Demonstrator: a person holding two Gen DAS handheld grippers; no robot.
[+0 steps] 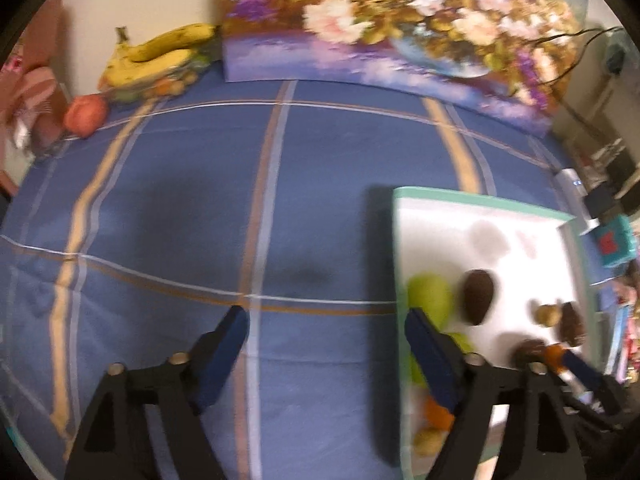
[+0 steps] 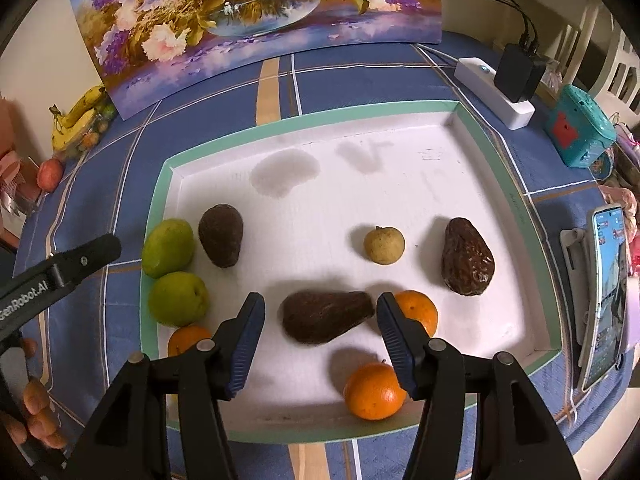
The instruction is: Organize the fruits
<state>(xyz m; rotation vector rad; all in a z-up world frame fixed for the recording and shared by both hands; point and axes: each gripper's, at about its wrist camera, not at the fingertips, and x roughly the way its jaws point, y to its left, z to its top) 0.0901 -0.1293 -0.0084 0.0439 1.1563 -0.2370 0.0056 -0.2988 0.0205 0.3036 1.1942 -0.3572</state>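
A white tray with a green rim [image 2: 360, 114] lies on the blue cloth. It holds two green fruits [image 2: 168, 247] [image 2: 178, 298], three dark avocados [image 2: 221, 235] [image 2: 326, 316] [image 2: 466, 256], a small yellow fruit [image 2: 384, 245] and three oranges [image 2: 374, 390] [image 2: 416, 312] [image 2: 187, 339]. My right gripper [image 2: 320, 312] is open, its fingers on either side of the lying avocado, not touching it. My left gripper [image 1: 326, 330] is open and empty over the cloth at the tray's left rim [image 1: 400, 248]; it also shows in the right wrist view [image 2: 80, 256].
Bananas [image 1: 160, 56] and a red fruit [image 1: 86, 114] lie at the far left corner by the wall. A flower painting [image 2: 256, 12] stands behind. A power strip with charger [image 2: 504, 88], a teal box [image 2: 580, 128] and a phone on a stand [image 2: 604, 292] sit right of the tray.
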